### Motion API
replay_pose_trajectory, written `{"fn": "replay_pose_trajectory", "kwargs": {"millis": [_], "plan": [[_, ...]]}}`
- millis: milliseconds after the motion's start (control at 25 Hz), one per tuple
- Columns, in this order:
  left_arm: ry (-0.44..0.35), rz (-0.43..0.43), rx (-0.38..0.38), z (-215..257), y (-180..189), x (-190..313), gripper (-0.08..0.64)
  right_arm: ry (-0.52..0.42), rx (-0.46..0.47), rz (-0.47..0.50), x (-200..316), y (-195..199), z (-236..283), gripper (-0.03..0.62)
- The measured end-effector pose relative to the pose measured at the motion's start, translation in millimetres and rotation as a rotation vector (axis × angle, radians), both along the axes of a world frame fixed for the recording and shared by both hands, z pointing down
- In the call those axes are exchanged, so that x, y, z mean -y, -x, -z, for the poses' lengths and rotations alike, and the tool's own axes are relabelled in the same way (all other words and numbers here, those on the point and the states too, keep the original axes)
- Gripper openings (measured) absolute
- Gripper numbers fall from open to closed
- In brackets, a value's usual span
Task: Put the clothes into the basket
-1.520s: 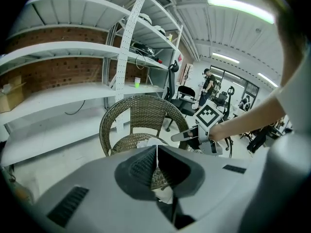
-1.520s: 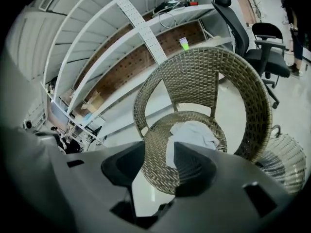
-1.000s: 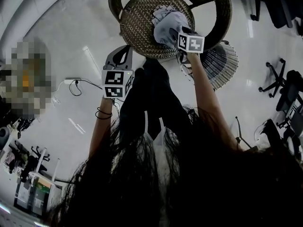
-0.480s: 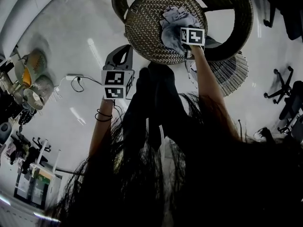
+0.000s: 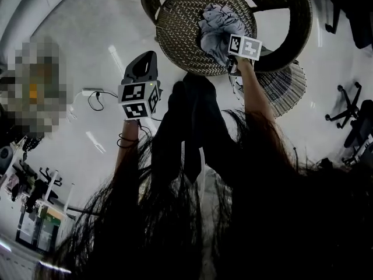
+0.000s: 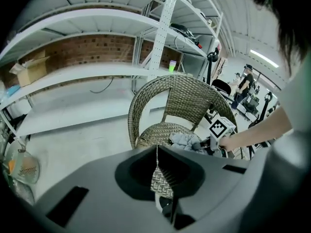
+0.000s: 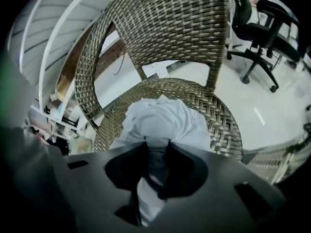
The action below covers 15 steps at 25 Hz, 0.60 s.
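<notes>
While you lean over the wicker chair (image 5: 175,34), crumpled grey cloth (image 5: 220,28) on its seat, long axis running from chair back toward you, right gripper (image 7: 155,154) just closed, pinching its near end, left gripper (image 6: 156,152) jaws together, empty.

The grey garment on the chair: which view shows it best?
The right gripper view: the grey garment fills the middle, folds clear. The head view shows it small from above; the left gripper view, tiny.
</notes>
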<state>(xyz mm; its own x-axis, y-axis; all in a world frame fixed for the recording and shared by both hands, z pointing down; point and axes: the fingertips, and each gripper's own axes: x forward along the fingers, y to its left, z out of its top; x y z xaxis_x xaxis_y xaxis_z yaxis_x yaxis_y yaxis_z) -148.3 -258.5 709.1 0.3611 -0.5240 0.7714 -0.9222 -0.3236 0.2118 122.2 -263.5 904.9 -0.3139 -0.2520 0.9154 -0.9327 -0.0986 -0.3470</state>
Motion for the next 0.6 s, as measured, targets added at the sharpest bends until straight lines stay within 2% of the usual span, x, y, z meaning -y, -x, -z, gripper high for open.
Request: {"fn": "replay_pose_trajectory", "kwargs": {"millis": [160,360,600], "plan": [[-0.03,-0.019,-0.004,18.0,-0.7,-4.0,0.02,-0.093,0.154,-0.119,3.0,16.4,37.5,0.103],[-0.059,-0.043,0.001,42.7,2.3,-21.5,0.02,-0.196,0.322,-0.203,4.0,36.7,99.1,0.101],[-0.113,-0.081,-0.026,85.2,-0.3,-50.1,0.02,-0.306,0.403,-0.202,-2.5,53.7,181.3,0.1]]}}
